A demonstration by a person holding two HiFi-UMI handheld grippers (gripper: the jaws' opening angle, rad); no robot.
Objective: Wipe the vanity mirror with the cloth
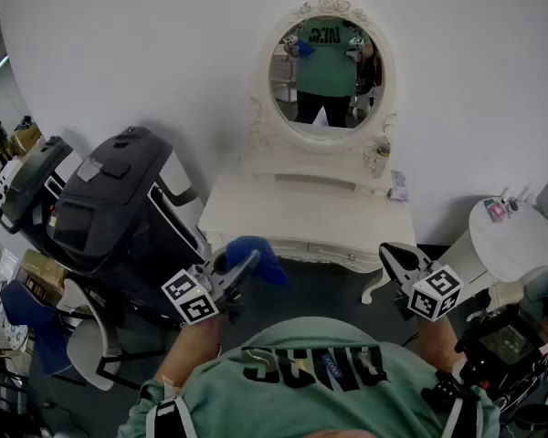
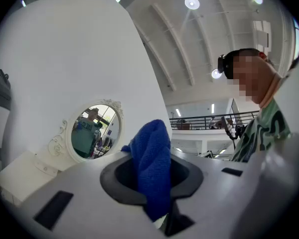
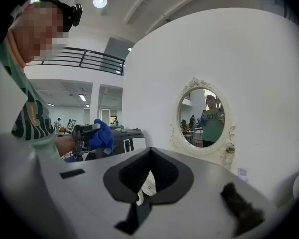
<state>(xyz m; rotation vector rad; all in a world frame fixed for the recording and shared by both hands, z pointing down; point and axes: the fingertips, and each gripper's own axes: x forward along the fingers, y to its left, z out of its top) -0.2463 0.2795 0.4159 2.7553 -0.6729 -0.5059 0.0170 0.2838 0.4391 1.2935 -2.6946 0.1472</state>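
The oval vanity mirror in its white ornate frame stands on a white dressing table against the wall ahead of me. It also shows as the mirror at left in the left gripper view and as the mirror in the right gripper view. My left gripper is shut on a blue cloth, held in front of the table's edge and well short of the glass. The cloth bulges up between the jaws. My right gripper hangs shut and empty off the table's right front corner.
A large black chair-like machine stands close on the left. A round white side table stands on the right, with a small screen device below it. A small jar and a packet sit on the dressing table's right end.
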